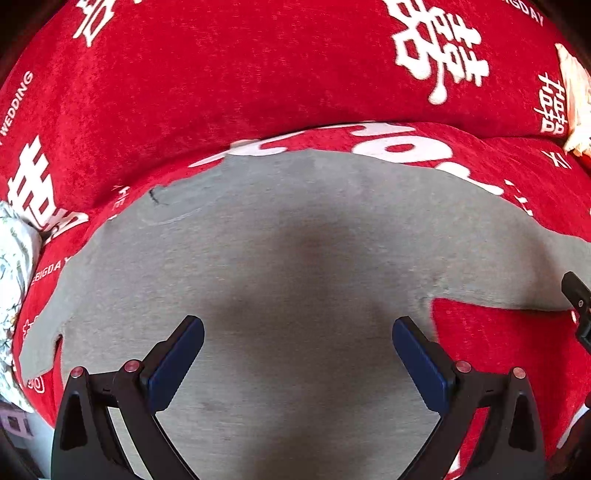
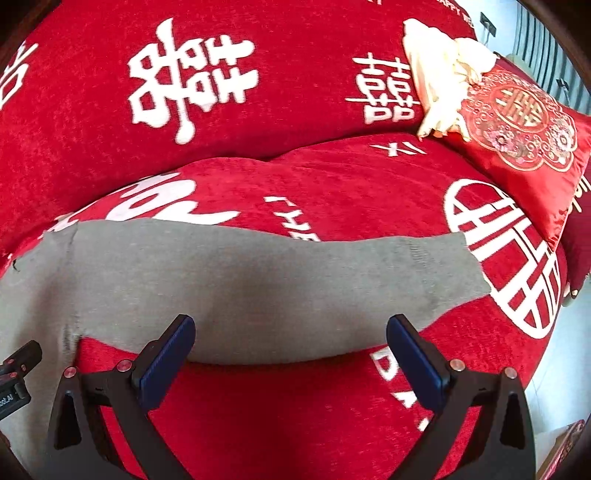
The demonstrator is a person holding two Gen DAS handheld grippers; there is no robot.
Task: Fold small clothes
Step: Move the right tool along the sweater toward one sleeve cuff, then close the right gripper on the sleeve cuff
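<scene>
Hovering with jaws wide apart and empty, the left gripper [image 1: 298,354] and right gripper [image 2: 291,354] should each pinch the flat grey knit garment [image 1: 295,240] near its sleeve [image 2: 332,266] before folding inward.

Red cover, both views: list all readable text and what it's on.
"WEDDING" on the red cover, far left.
"BIGDAY" on the cover, left edge, first letters cut off.
"THE" on the cover, beyond the grey garment.
"DA" on the cover, near edge, rest hidden.
Large white double-happiness characters across the cover, and a gold one on the red cushion.
Top-edge print: too blurred.
</scene>
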